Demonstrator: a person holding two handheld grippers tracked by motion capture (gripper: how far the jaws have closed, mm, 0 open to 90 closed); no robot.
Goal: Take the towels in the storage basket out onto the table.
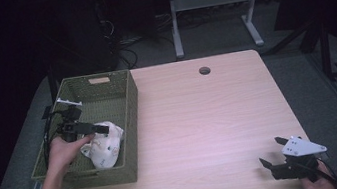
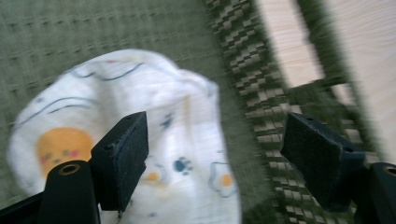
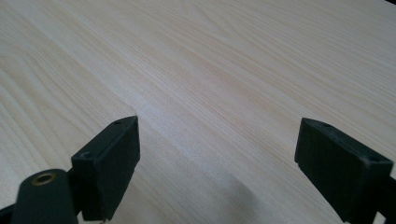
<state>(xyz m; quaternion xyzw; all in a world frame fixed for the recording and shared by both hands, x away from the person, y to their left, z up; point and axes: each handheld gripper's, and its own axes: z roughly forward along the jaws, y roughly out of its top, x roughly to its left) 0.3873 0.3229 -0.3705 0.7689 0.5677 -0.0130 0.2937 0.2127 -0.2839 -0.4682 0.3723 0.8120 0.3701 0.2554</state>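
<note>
Black two-jaw claws (image 1: 272, 152) with trailing cables, grey three-cornered plate (image 1: 301, 145)

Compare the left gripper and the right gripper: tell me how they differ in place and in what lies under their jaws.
The left gripper reaches into the green woven basket, while the right gripper is at the near right corner of the wooden table. A white printed cloth lies under the left gripper's jaws; bare wood lies under the right gripper's. A grey plate tops the right gripper, and none is plain on the left. Both are open and hold nothing.

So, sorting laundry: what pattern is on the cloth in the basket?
White cloth with small fried-egg and paw prints; clearest in the left gripper view.
</note>
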